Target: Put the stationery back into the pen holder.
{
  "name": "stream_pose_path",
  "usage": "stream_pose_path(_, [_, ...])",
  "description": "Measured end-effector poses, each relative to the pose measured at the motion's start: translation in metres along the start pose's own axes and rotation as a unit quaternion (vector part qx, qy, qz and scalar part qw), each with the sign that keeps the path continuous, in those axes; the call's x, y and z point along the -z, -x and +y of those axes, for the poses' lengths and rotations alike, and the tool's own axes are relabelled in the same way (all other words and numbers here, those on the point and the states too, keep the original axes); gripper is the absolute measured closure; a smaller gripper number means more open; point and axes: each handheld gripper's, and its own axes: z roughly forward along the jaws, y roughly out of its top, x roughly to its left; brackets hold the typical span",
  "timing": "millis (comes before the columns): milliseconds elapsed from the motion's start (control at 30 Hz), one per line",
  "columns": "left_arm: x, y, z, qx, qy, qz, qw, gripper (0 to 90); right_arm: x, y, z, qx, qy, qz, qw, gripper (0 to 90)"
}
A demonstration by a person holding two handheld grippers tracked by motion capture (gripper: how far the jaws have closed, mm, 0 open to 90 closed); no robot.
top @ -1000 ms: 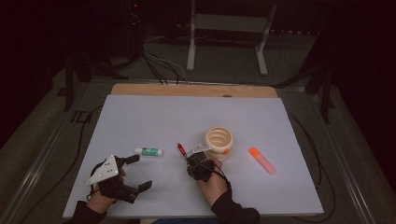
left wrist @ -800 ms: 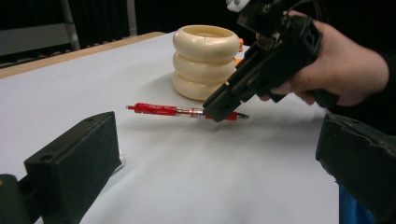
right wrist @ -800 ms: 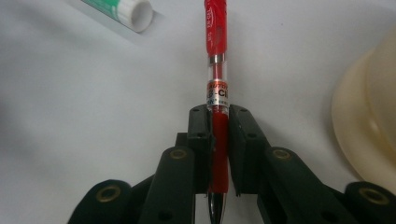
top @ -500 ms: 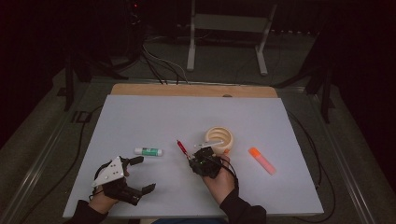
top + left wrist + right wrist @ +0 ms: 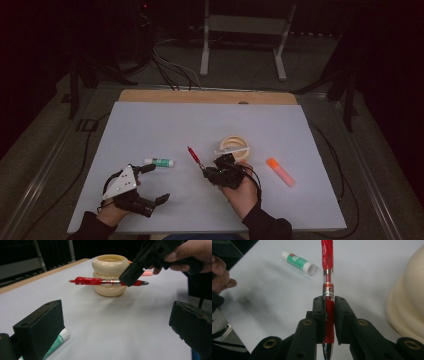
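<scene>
While clamped, red pen (image 5: pixel 329 277) — tip cropped, right gripper (image 5: pixel 329 315)

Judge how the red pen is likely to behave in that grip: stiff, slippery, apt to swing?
The pen looks stiff: it juts straight from the right gripper. Its smooth round barrel could probably slip or pivot, since the pads clamp near its tip end. It seems light.

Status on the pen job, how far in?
Done: right gripper is shut on the red pen, and the pen is off the table, level beside the cream holder. In hand: carrying it. Left: likely dropping it into the holder; pen isn't in yet. Left gripper is open, by the glue stick.
</scene>
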Motion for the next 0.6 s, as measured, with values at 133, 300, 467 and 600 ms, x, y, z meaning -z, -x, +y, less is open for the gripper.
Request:
stream_pose_path(133, [0.0, 0.0, 0.009, -0.03, -0.011, -0.007, 0.9995, 0.2, 0.006, 0.004, 0.0, -0.012, -0.004, 0.017, 0.9998, 80.0])
stream_pose_path(300, [-0.003, -0.001, 0.021, -0.055, -0.037, -0.014, 0.9977, 0.9, 0.01, 0.009, -0.003, -0.03, -0.009, 0.039, 0.9988, 80.0])
stream_pose_path(467, [-0.011, 0.003, 0.029, -0.102, -0.072, -0.011, 0.9921, 0.9, 0.01, 0.016, -0.006, -0.054, -0.021, 0.067, 0.9961, 79.9])
stream_pose_path(600, [-0.017, 0.008, 0.039, -0.137, -0.096, -0.019, 0.9857, 0.9, 0.009, 0.02, -0.009, -0.062, -0.032, 0.076, 0.9947, 79.9])
